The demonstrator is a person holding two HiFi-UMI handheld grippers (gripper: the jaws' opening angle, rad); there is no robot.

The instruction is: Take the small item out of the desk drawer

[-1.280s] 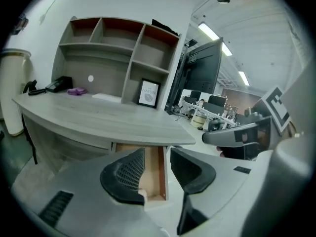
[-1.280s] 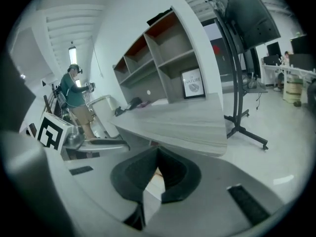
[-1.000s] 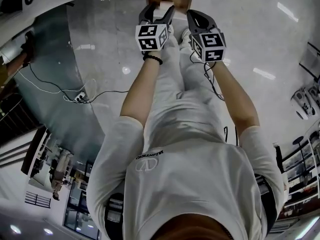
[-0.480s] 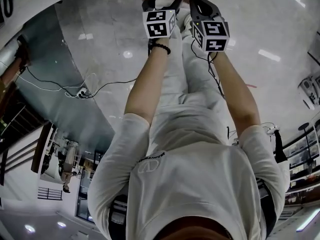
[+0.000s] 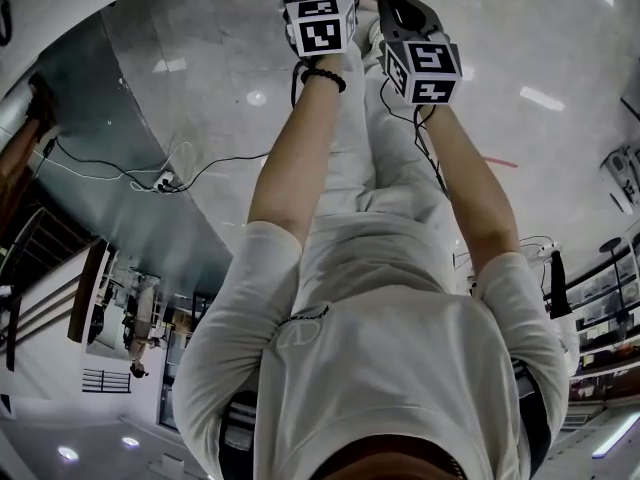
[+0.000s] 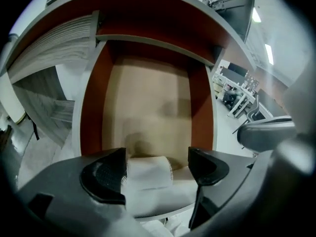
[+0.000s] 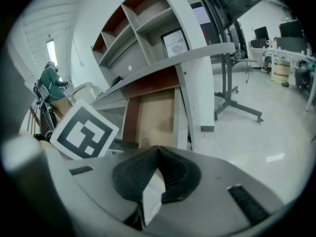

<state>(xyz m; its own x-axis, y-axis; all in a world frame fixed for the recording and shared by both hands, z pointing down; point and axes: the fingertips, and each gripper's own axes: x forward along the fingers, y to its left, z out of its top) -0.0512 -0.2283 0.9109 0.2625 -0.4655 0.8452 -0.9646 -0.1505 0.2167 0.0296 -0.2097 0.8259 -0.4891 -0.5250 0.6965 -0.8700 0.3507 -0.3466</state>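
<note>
Both arms (image 5: 293, 158) outstretched toward drawer (image 6: 148, 105)

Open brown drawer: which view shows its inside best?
Left gripper view: it looks straight into the open brown drawer, most of its floor visible. Right gripper view shows it obliquely; head view, only a sliver.

A: Drawer (image 6: 148, 98), real wood?
B: Wood-look board. Matt tan btm, smooth red-brown sides.
A: White item (image 6: 148, 174)?
B: Looks like cloth: soft, matt, frayed edge.
A: Right gripper (image 7: 157, 152)?
B: Matt grey plastic shell; pads (image 7: 129, 174) black, finely ribbed, prob. rubber.
A: Floor (image 5: 200, 98)?
B: Glossy, smooth, w/ light glints. Shirt (image 5: 380, 348): matt white cloth.
</note>
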